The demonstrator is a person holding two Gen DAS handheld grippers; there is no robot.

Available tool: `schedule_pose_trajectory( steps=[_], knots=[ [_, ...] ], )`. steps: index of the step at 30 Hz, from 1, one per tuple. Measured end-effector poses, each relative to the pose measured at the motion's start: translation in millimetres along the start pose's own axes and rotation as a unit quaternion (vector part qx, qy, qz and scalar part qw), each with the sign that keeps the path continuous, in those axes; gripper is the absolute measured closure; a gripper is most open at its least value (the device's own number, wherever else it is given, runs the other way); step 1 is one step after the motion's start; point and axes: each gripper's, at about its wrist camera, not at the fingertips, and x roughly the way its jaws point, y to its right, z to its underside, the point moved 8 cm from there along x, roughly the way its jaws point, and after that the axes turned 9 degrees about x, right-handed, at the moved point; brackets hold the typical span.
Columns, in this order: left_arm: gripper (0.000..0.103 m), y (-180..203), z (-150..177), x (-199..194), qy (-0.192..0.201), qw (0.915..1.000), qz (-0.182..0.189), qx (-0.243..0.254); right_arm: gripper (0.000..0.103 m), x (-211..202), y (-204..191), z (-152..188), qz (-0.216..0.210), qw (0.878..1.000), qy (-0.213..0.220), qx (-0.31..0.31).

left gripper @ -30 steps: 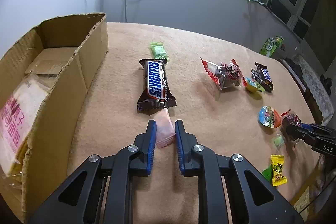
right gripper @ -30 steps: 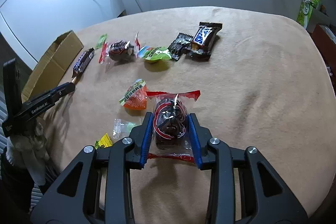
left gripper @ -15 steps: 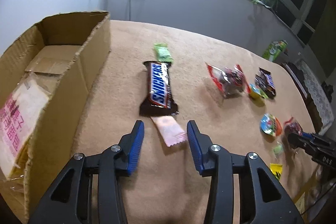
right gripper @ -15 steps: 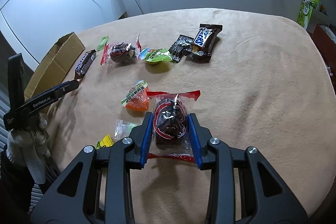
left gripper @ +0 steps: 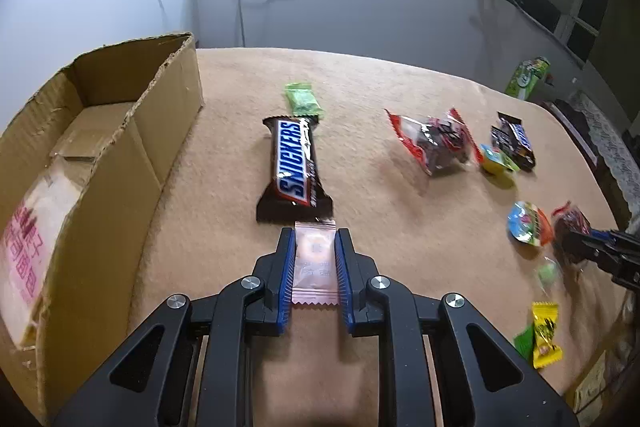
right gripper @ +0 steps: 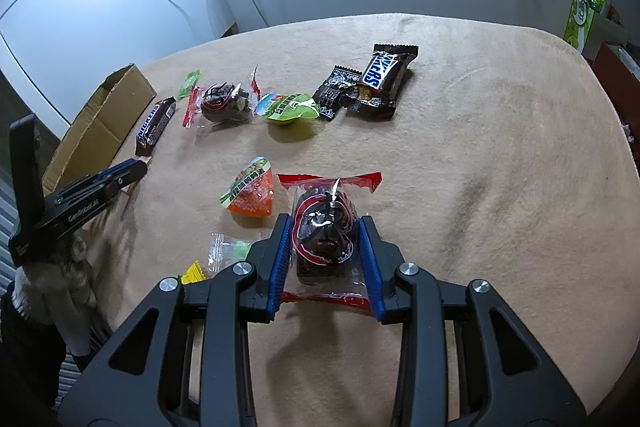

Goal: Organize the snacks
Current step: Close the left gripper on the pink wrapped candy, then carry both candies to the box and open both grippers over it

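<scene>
My left gripper [left gripper: 315,239] is shut on a small pink candy packet [left gripper: 314,267], which lies flat between the blue pads just below a Snickers bar [left gripper: 295,173]. An open cardboard box [left gripper: 92,155] stands to the left and holds a pink-printed packet [left gripper: 24,247]. My right gripper [right gripper: 325,227] is shut on a clear, red-edged bag with a dark snack [right gripper: 325,231]. The left gripper also shows in the right wrist view [right gripper: 134,169], next to the Snickers bar [right gripper: 155,125].
On the tan cloth lie a green candy [left gripper: 303,99], a second red-edged bag [left gripper: 436,143], dark chocolate packets [right gripper: 376,83], a green jelly cup [right gripper: 290,107], an orange jelly cup [right gripper: 252,193], a clear candy [right gripper: 228,249] and a yellow candy [left gripper: 545,333]. The table edge runs at the right.
My left gripper opened, letting the pink packet drop skewed, then moved forward and closed on it squarely. My right gripper stayed shut on the red-edged bag.
</scene>
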Motion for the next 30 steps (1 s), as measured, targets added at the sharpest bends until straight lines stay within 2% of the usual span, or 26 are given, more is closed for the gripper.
schedule_pose_trajectory(
  steps=[7, 13, 22, 30],
  knots=[
    [0.085, 4, 7, -14, 0.008, 0.9997, 0.023, -0.007, 0.068, -4, -7, 0, -0.002, 1.000, 0.003, -0.005],
    [0.085, 0, 0, -40, 0.037, 0.9987, 0.030, -0.019, 0.068, -20, -30, -10, -0.017, 0.999, 0.020, -0.022],
    [0.085, -33, -18, -94, 0.095, 0.9947, 0.014, -0.035, 0.068, -33, -96, -37, -0.055, 0.995, 0.039, -0.072],
    [0.085, -87, -14, -120, 0.119, 0.9899, -0.018, -0.075, 0.068, -24, -183, -61, -0.088, 0.985, 0.045, -0.141]
  ],
)
